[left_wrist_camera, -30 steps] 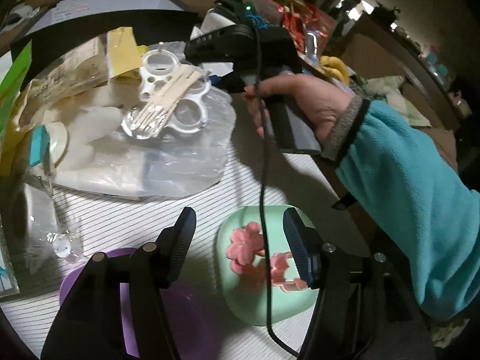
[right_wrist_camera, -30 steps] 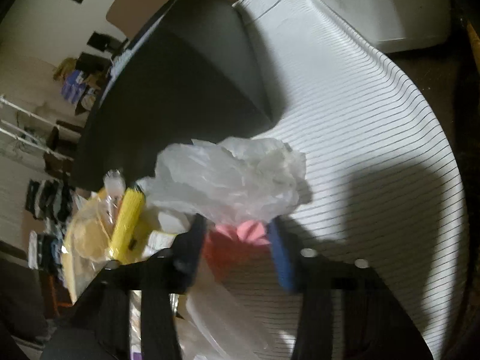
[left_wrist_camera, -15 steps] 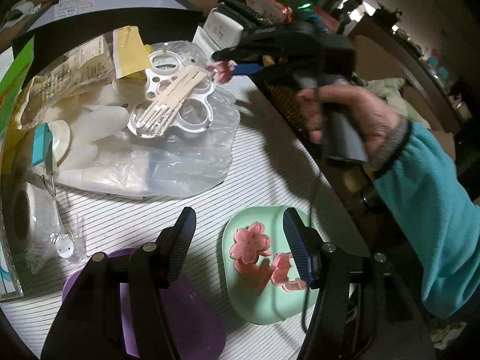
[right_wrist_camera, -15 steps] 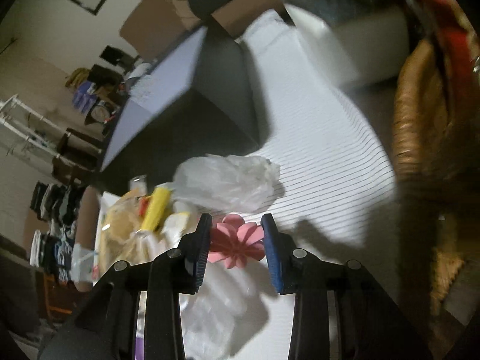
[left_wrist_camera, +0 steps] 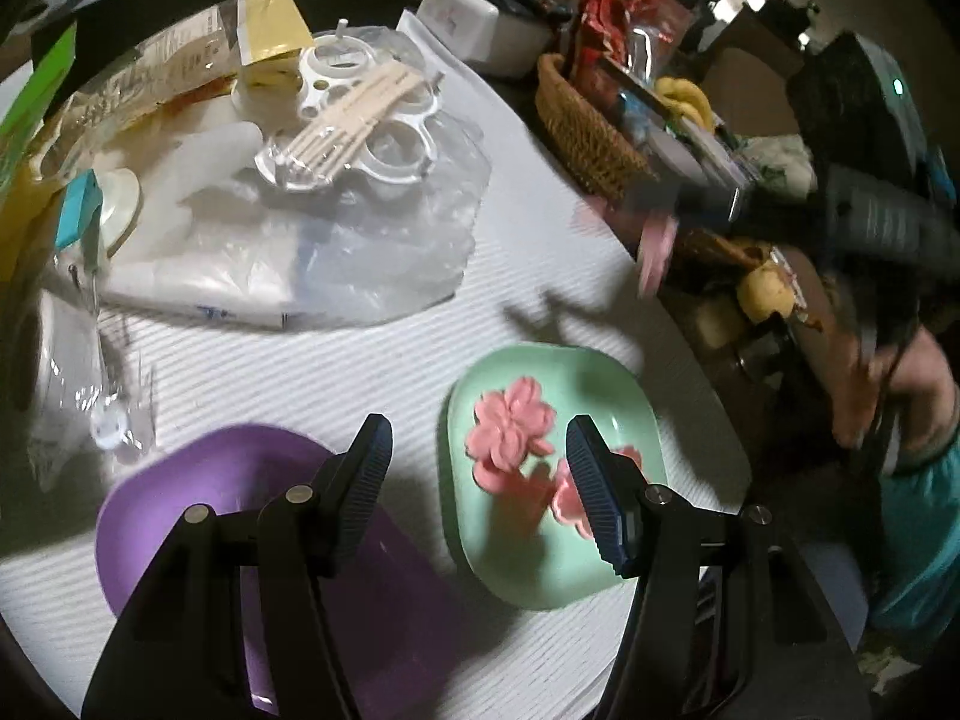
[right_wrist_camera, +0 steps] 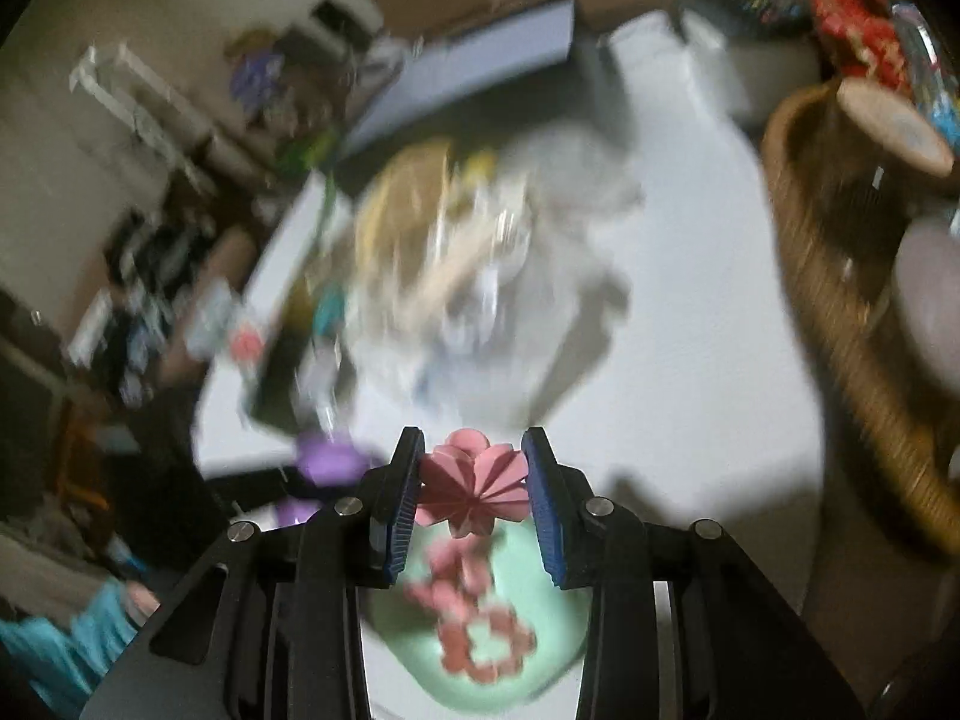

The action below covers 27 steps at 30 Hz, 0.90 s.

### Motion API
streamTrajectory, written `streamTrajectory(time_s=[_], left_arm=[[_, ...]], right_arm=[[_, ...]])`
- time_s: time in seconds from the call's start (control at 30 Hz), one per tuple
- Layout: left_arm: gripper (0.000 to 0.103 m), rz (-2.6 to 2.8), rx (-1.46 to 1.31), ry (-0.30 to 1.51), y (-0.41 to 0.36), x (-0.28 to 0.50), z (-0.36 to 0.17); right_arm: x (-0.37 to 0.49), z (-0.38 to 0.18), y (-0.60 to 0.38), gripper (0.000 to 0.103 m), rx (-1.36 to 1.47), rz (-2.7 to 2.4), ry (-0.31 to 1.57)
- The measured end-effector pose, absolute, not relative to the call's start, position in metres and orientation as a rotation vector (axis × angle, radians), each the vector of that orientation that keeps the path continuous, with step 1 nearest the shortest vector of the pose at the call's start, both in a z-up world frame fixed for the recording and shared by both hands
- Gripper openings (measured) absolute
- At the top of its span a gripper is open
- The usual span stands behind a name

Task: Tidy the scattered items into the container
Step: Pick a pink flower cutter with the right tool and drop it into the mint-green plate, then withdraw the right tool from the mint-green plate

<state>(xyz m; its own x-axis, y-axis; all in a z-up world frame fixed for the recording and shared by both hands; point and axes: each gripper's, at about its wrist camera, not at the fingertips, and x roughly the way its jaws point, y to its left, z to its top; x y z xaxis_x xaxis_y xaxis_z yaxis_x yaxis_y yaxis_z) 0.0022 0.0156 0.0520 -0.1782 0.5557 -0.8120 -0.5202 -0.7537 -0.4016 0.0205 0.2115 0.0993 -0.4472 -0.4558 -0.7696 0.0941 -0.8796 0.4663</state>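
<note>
Pink flower (right_wrist_camera: 472,491) between right tool (right_wrist_camera: 471,495) fingers

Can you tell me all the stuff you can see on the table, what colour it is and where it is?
green dish: 1, mint green, near edge of the table, in front of the left hand-held gripper
flower moulds in the dish: at least 2, pink, lying in the green dish
held flower mould: 1, pink, clamped in the right hand-held gripper, above the dish
purple dish: 1, purple, beside the green dish
plastic bags: a pile, clear and white, behind the dishes
ring tray with sticks: 1, white with pale sticks, on the pile
wicker basket: 1, brown, at the table's side
left hand-held gripper: black, open, empty
right hand-held gripper: black, shut on the flower
</note>
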Motion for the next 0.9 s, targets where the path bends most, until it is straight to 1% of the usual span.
streamTrajectory(time_s=[0.13, 0.17, 0.23, 0.33, 0.4, 0.5, 0.6, 0.67, 0.77, 0.8, 0.83, 0.9], left_arm=[[0.058, 2.004, -1.386, -0.061, 0.006, 0.008, 0.056], [0.058, 2.008, -1.388, -0.07, 0.003, 0.009, 0.057], [0.058, 2.014, -1.393, -0.093, -0.005, 0.012, 0.057], [0.058, 2.039, -1.388, -0.127, -0.019, 0.019, 0.058], [0.058, 2.063, -1.392, -0.177, -0.03, 0.021, 0.058], [0.058, 2.093, -1.39, -0.241, -0.042, 0.018, 0.057], [0.058, 2.101, -1.396, -0.276, -0.045, 0.013, 0.054], [0.058, 2.1, -1.397, -0.257, -0.038, 0.014, 0.053], [0.058, 2.101, -1.375, -0.164, -0.018, 0.017, 0.054], [0.058, 2.102, -1.372, -0.137, -0.011, 0.017, 0.054], [0.057, 2.108, -1.374, -0.11, -0.005, 0.017, 0.053], [0.056, 2.129, -1.385, -0.062, 0.004, 0.014, 0.05]], right_arm=[[0.035, 0.068, 0.187, 0.036, 1.534, -2.298, -0.454], [0.036, 0.065, 0.183, 0.038, 1.556, -2.308, -0.422], [0.04, 0.07, 0.185, 0.061, 1.541, -2.349, -0.411], [0.05, 0.088, 0.201, 0.068, 1.424, -2.412, -0.509], [0.054, 0.094, 0.215, 0.07, 1.405, -2.456, -0.553], [0.058, 0.091, 0.227, 0.07, 1.426, -2.479, -0.606], [0.062, 0.083, 0.227, 0.07, 1.483, -2.474, -0.583], [0.062, 0.074, 0.224, 0.07, 1.538, -2.461, -0.553], [0.065, 0.064, 0.221, 0.069, 1.603, -2.44, -0.502], [0.067, 0.063, 0.22, 0.064, 1.61, -2.44, -0.484], [0.069, 0.063, 0.219, 0.056, 1.613, -2.438, -0.471], [0.076, 0.061, 0.217, 0.052, 1.625, -2.434, -0.447]])
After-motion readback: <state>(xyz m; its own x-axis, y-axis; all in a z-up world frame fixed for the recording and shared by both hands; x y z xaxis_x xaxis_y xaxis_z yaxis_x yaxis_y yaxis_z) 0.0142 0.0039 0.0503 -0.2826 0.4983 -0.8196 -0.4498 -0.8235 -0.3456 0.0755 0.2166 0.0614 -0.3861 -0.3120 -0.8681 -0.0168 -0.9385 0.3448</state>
